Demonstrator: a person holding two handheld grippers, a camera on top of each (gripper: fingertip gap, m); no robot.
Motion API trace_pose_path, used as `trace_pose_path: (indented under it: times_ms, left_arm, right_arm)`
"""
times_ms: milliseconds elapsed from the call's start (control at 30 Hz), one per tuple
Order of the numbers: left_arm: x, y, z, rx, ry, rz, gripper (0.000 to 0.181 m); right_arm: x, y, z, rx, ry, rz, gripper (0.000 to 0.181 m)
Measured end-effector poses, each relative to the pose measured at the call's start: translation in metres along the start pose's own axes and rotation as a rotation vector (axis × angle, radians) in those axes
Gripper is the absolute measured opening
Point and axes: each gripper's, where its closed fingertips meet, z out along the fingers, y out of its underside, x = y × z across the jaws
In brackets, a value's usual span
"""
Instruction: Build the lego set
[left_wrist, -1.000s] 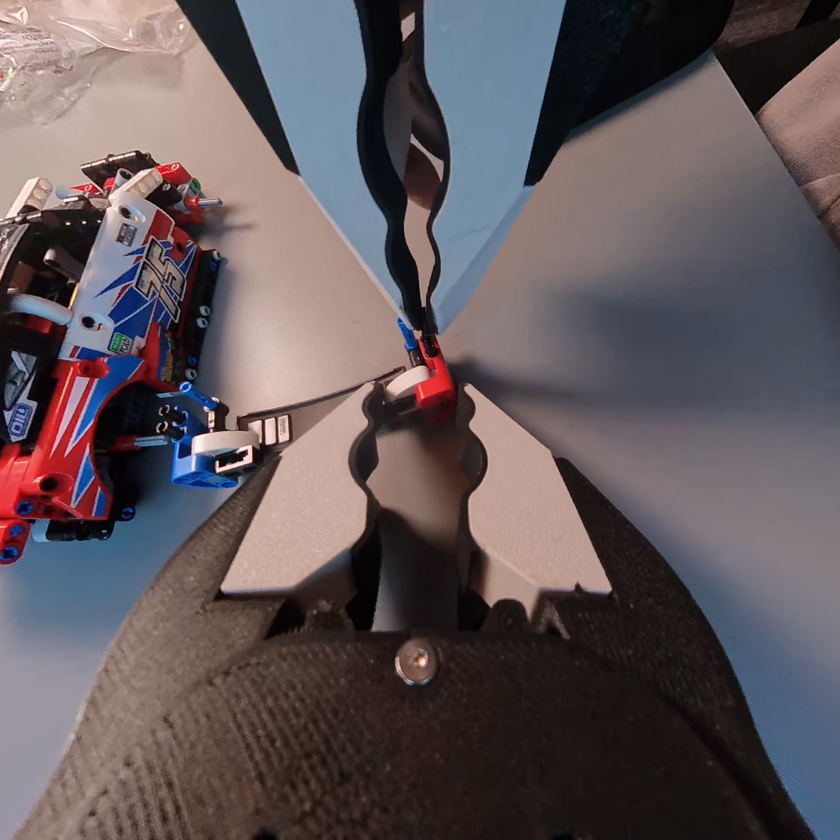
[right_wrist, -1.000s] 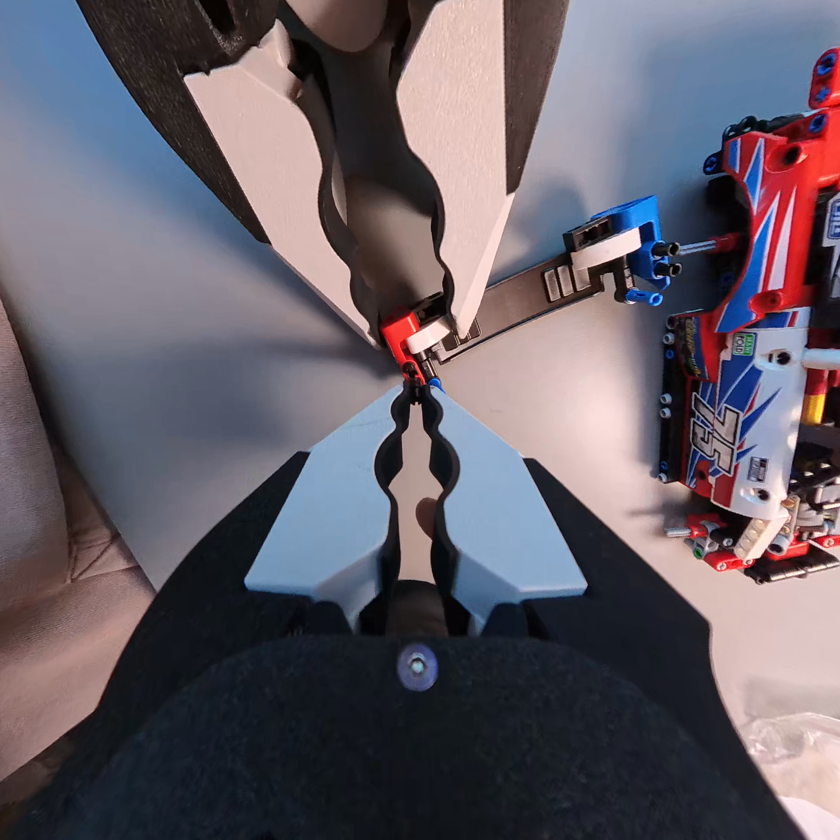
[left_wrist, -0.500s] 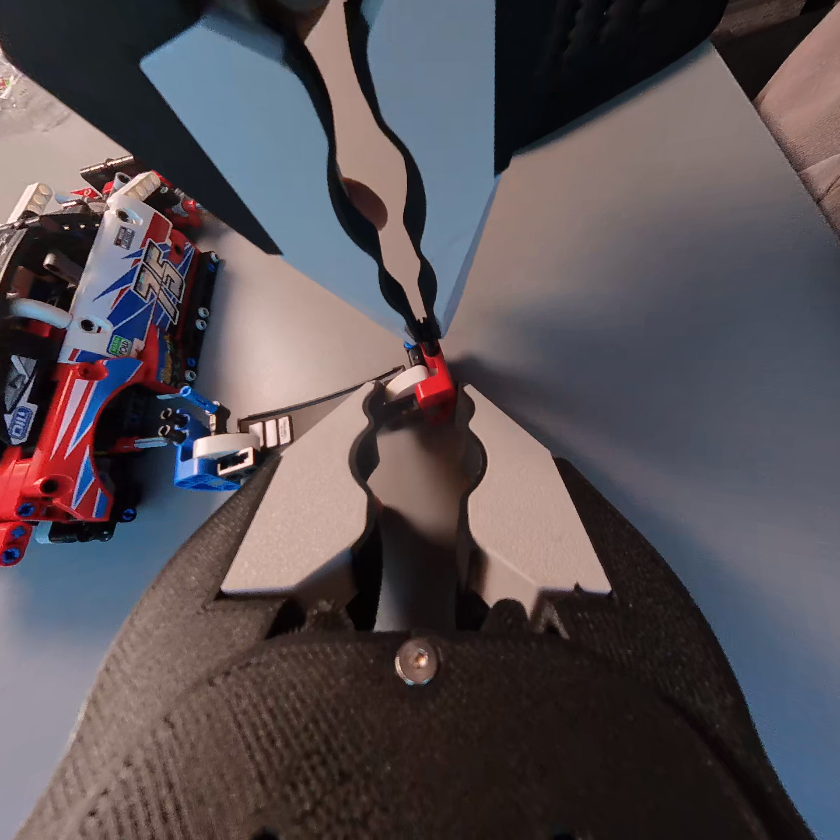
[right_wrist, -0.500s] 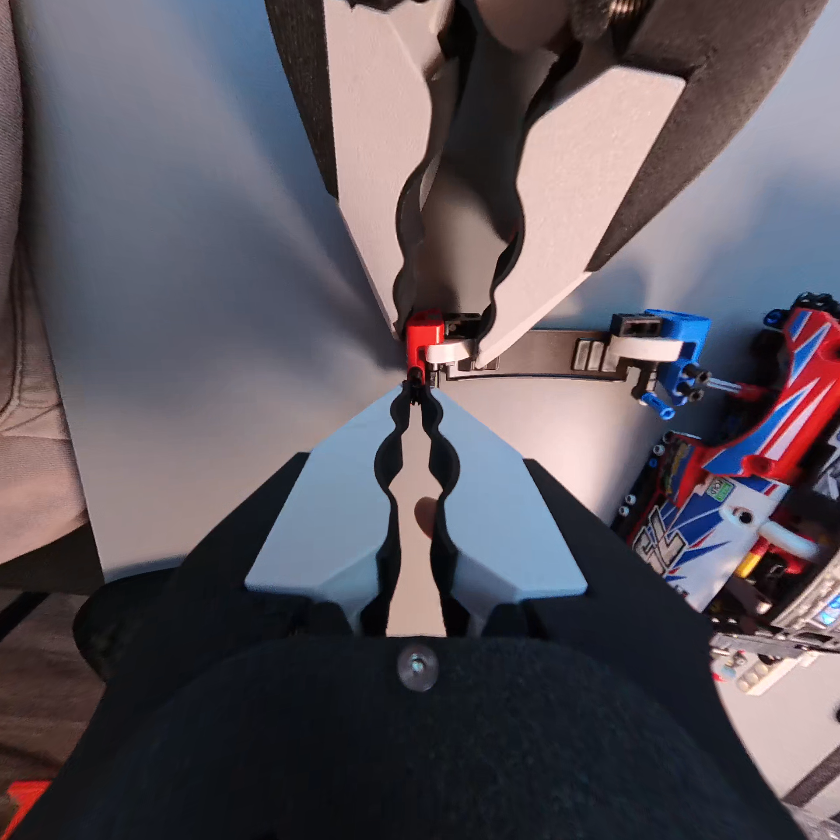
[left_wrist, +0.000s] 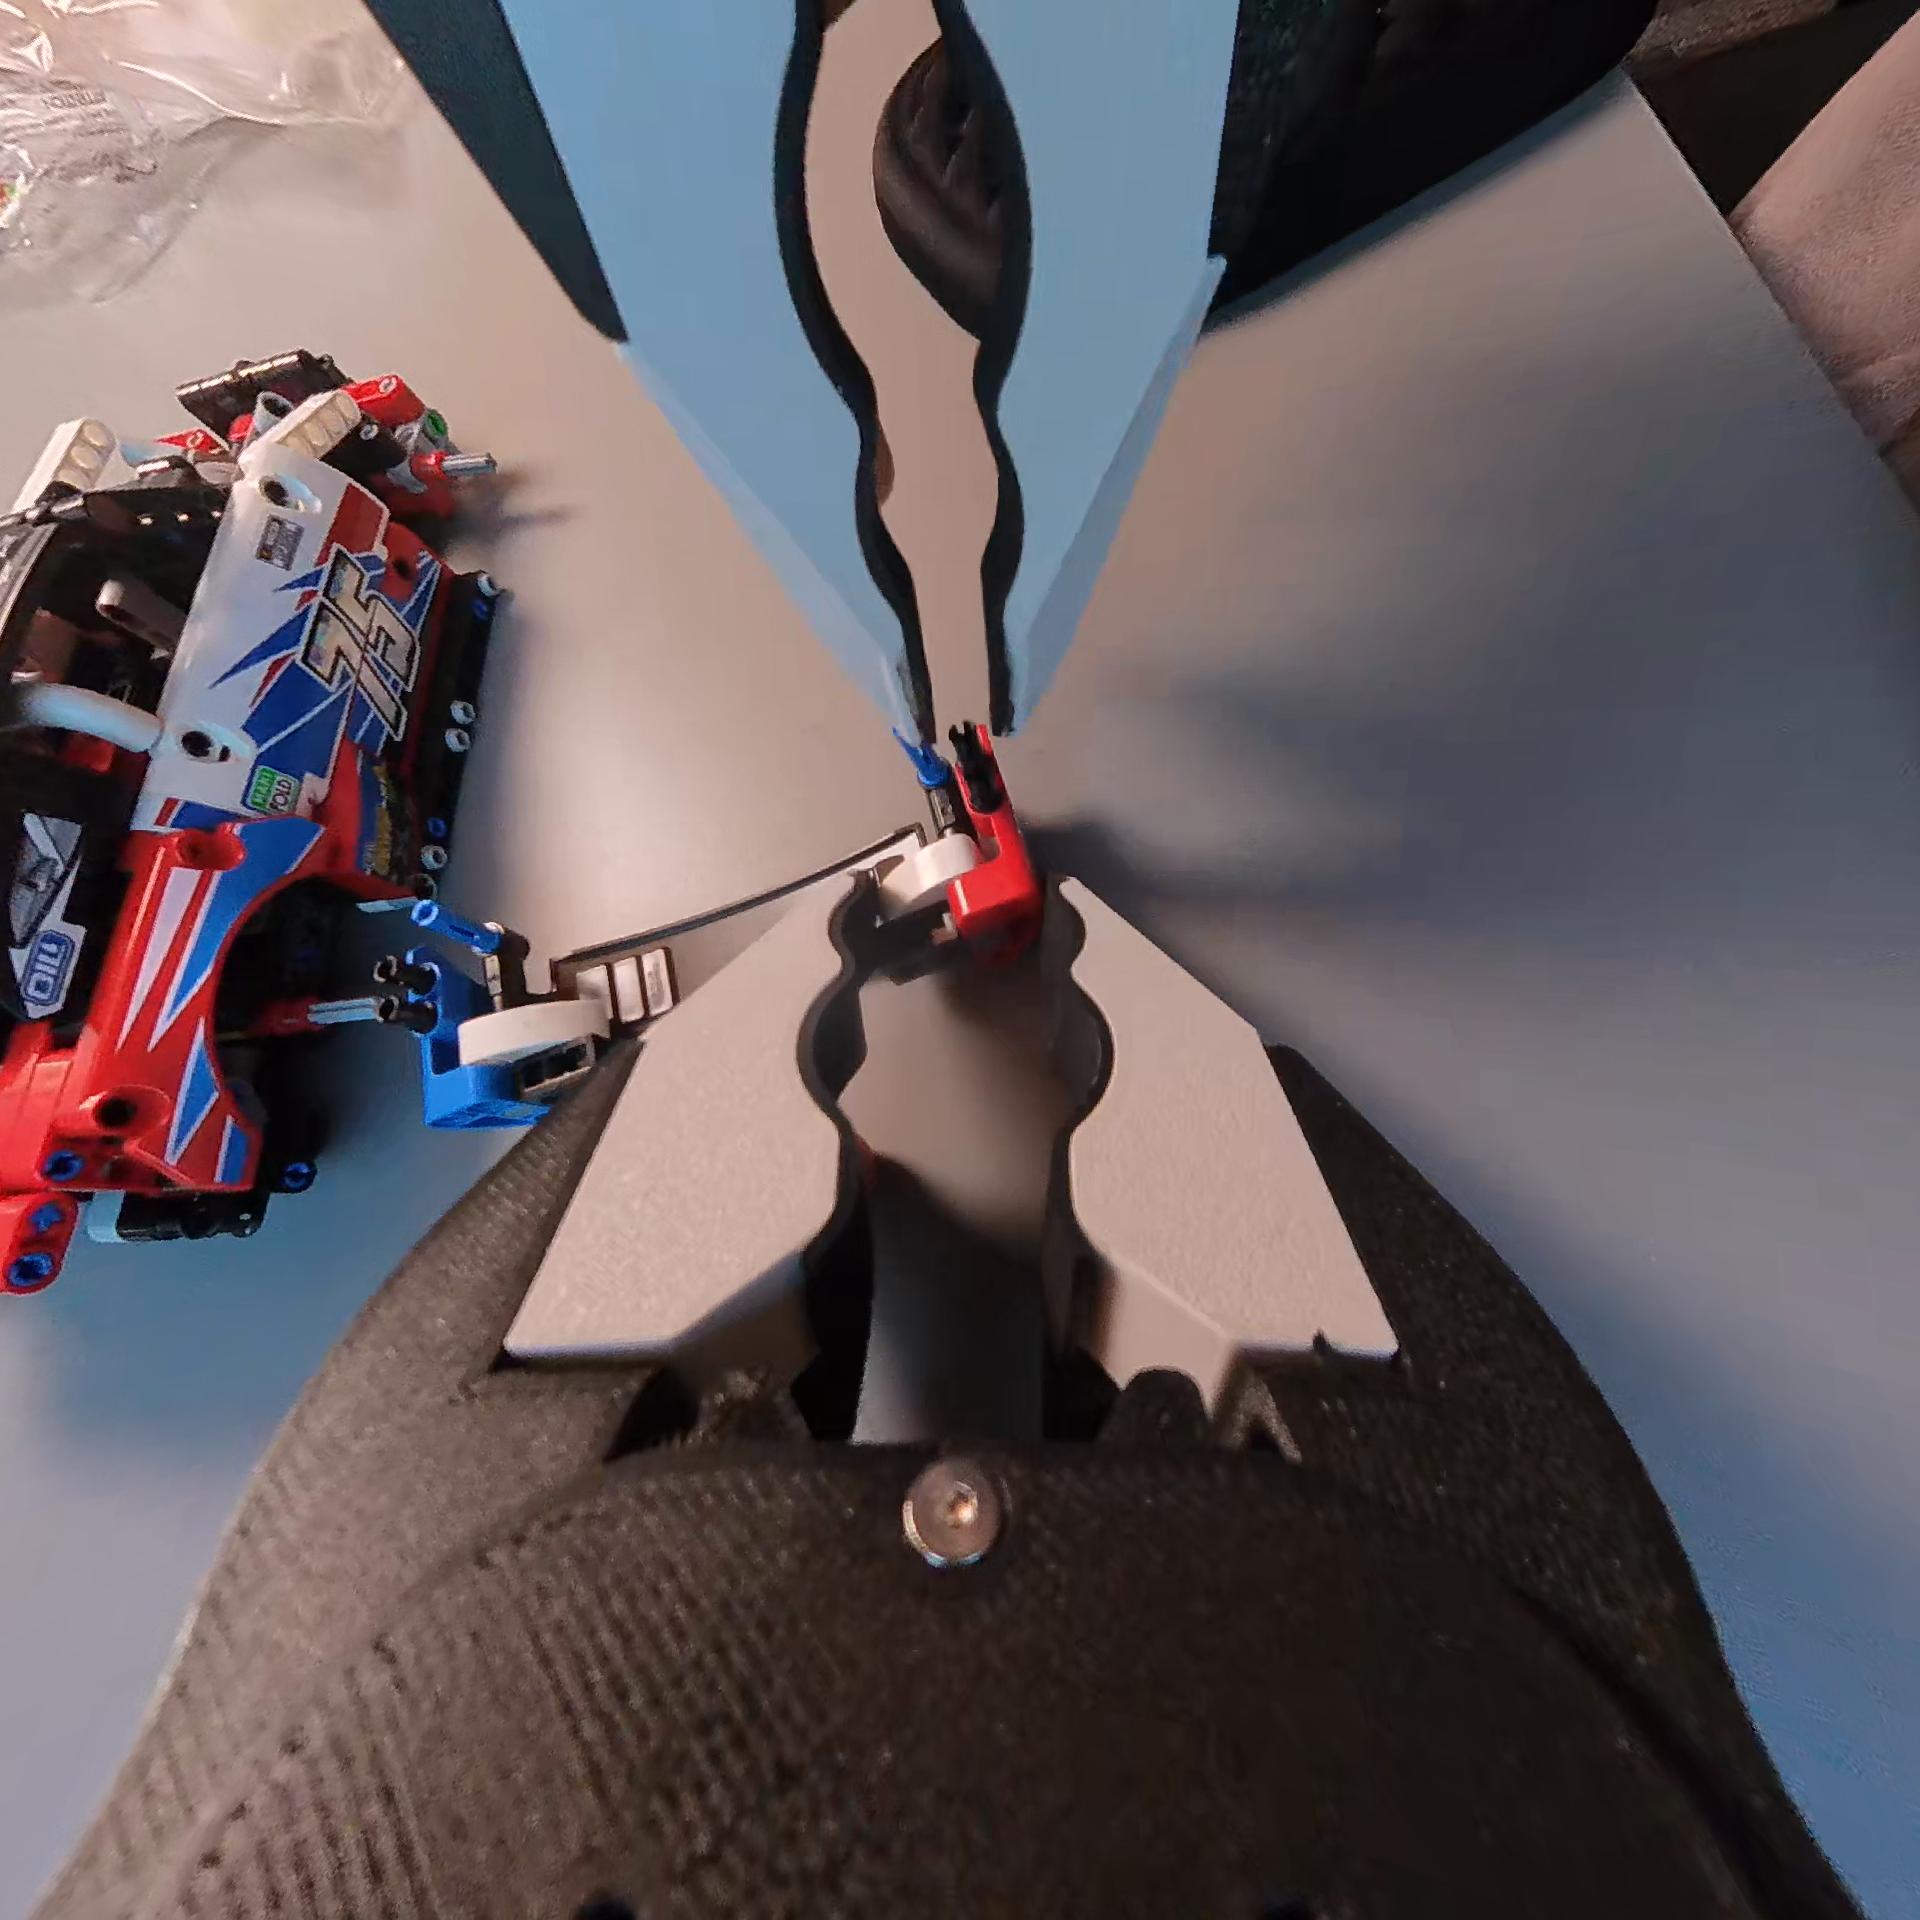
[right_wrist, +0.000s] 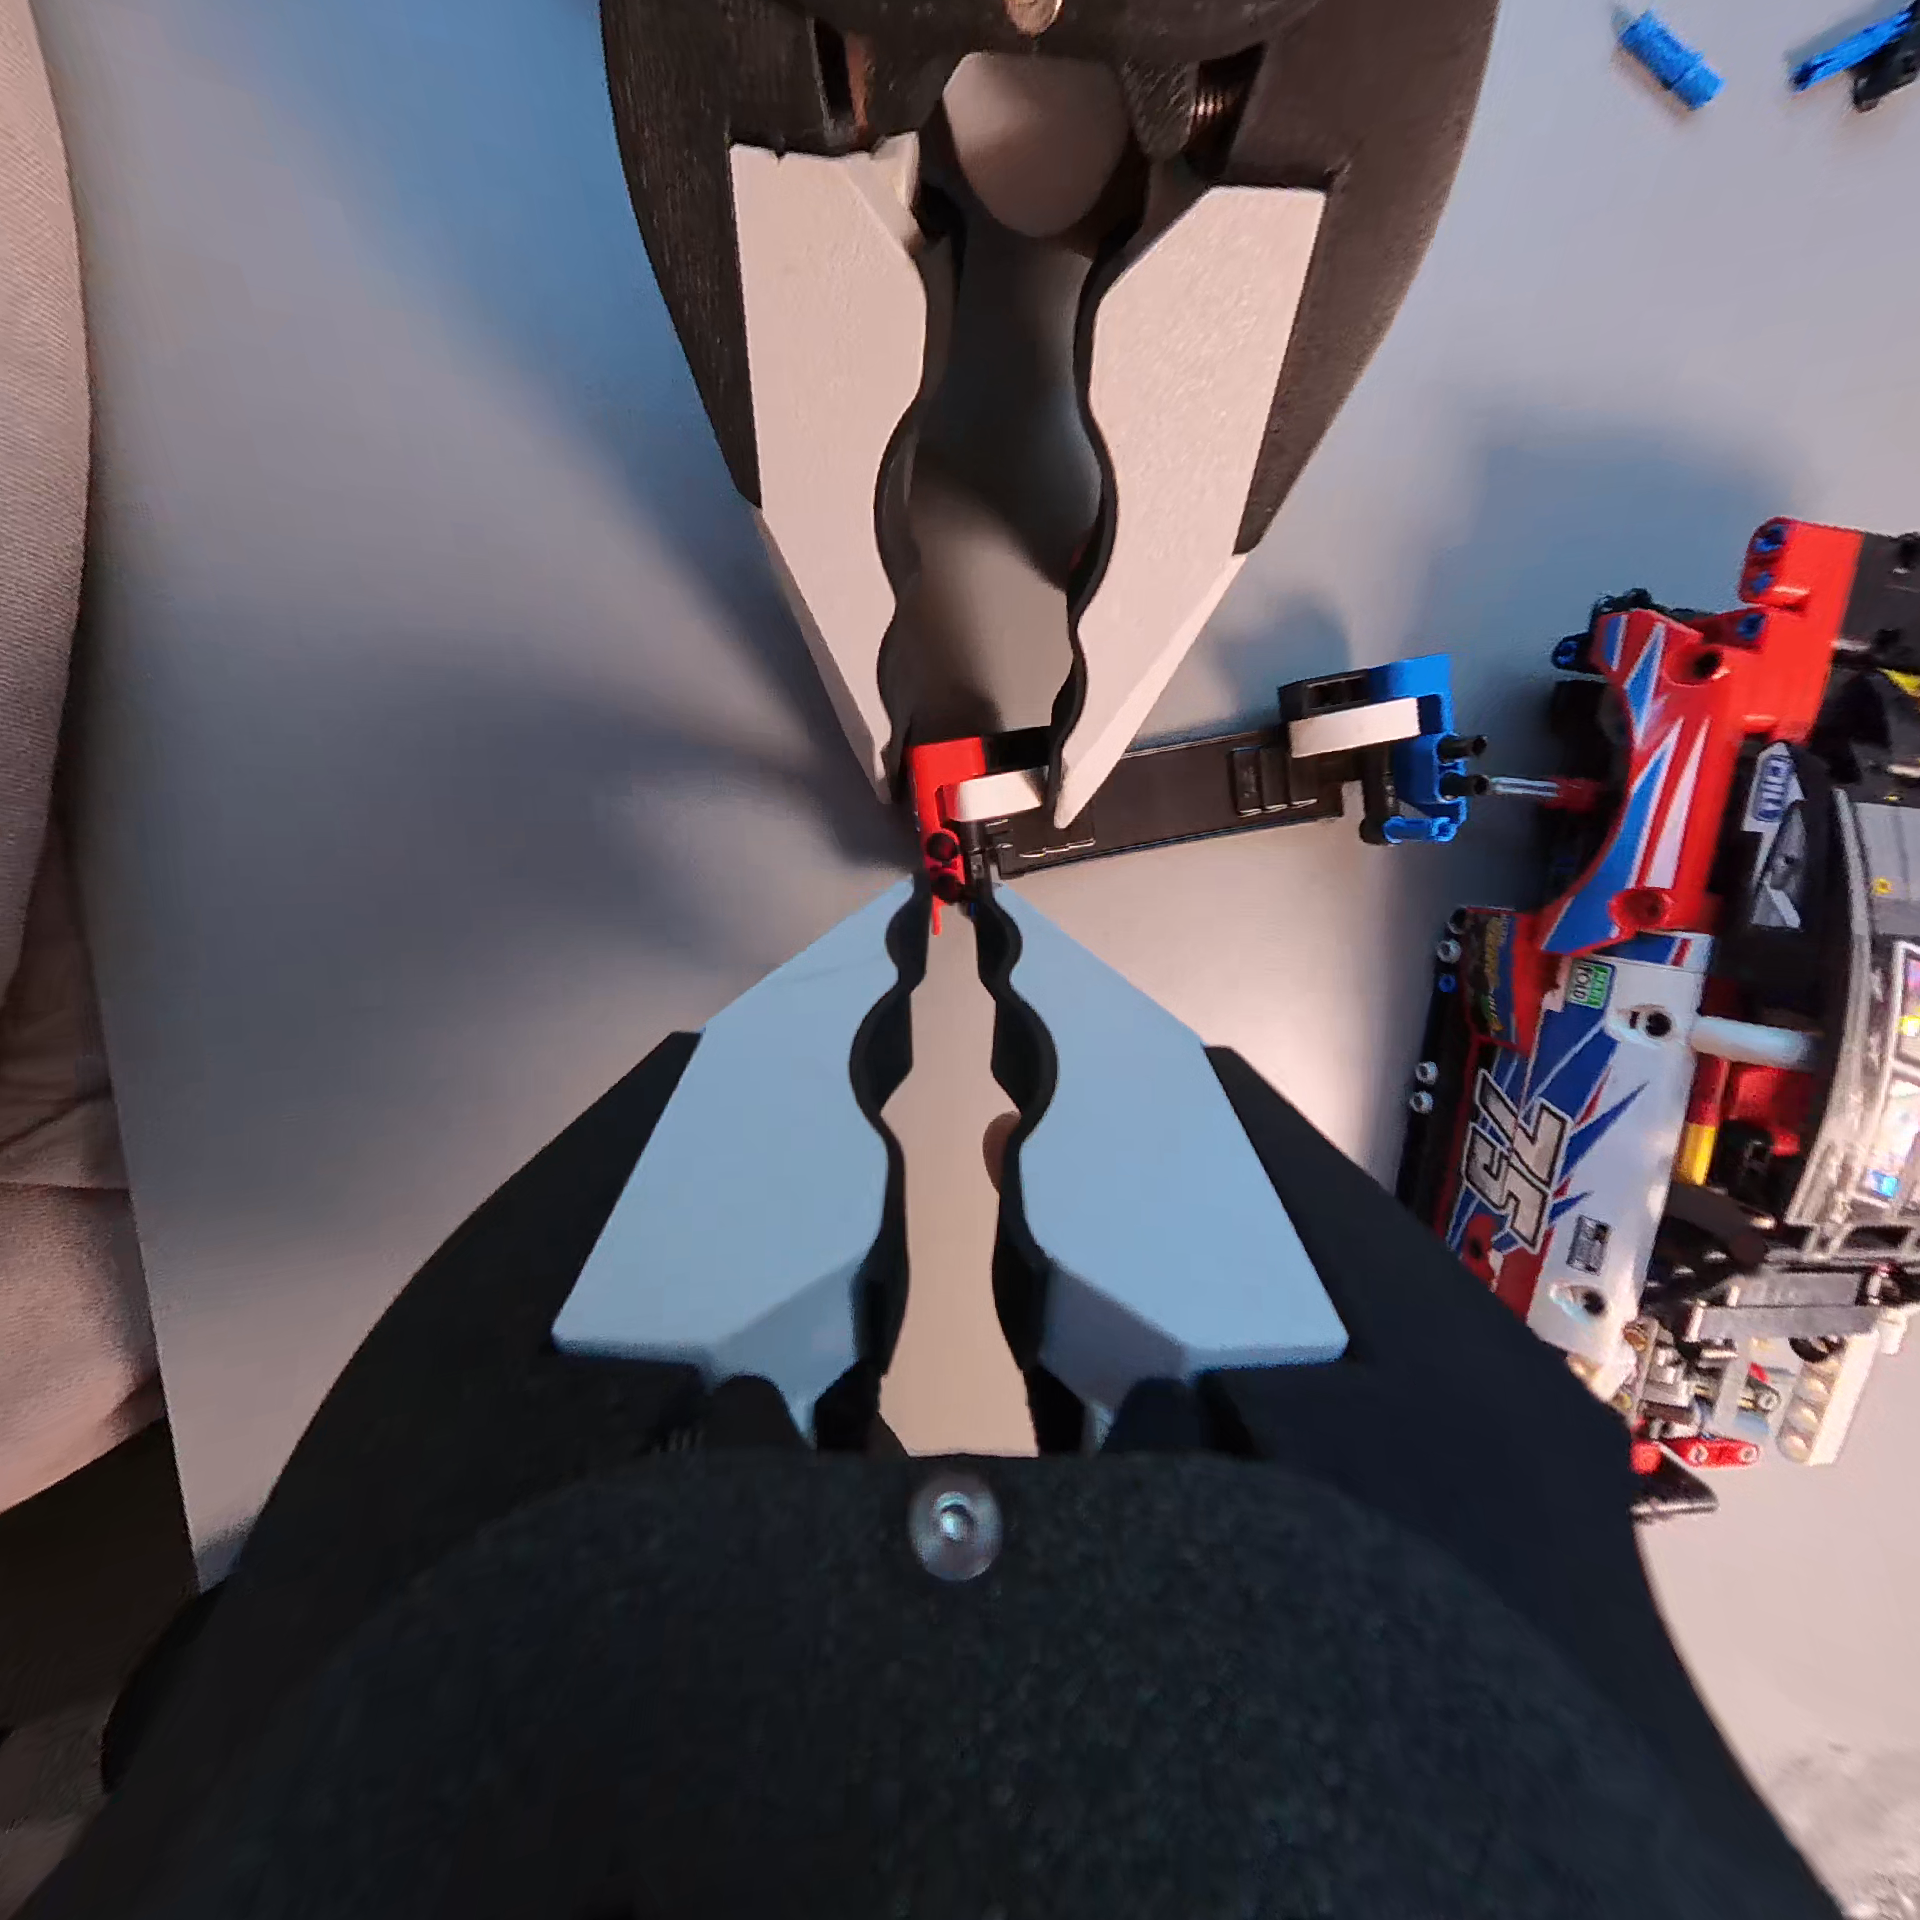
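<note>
Surface (left_wrist: 1507, 727): pale grey, carrying everything; a chair-like padded edge shows beyond its border.
Toy car (left_wrist: 218, 810): half-built, red, white and blue body with black frame, lying on the surface well to the left in the left wrist view and at the right edge in the right wrist view (right_wrist: 1704, 1060).
Left gripper (left_wrist: 951, 914): grey fingers (left_wrist: 707, 1132) closed on the red end of the wing piece, holding it just above the surface; seen from across in the right wrist view (right_wrist: 977, 790).
Right gripper (right_wrist: 948, 904): pale blue fingers (right_wrist: 748, 1143) slightly apart, a narrow gap between the tips, which sit at the small pins on the red block; whether they touch the pins cannot be told.
Wing piece (right_wrist: 1164, 805): long black bar, level, with a red and white block (left_wrist: 987, 883) at the held end and a blue and white block (right_wrist: 1382, 743) at the free end, near the car.
Plastic bag (left_wrist: 125, 114): clear, crumpled, at the far left corner.
Loose blue parts (right_wrist: 1662, 52): small, near the top right in the right wrist view.
</note>
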Motion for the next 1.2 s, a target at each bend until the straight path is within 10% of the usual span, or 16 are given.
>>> trace_pose_path:
  times_ms: [667, 833, 1200]
  left_arm:
    - [-0.001, 0.001, -0.002, 0.007, 0.005, 0.018, 0.03]
    - [0.005, 0.001, -0.005, 0.02, 0.045, 0.079, 0.03]
    - [0.012, 0.012, -0.047, 0.02, 0.124, 0.184, 0.029]
  right_arm:
    - [-0.004, -0.001, 0.004, 0.091, 0.011, 0.072, 0.0]
    - [-0.012, -0.023, -0.016, 0.357, -0.039, 0.145, 0.018]
    - [0.04, 0.01, -0.025, 0.452, 0.114, 0.122, 0.027]
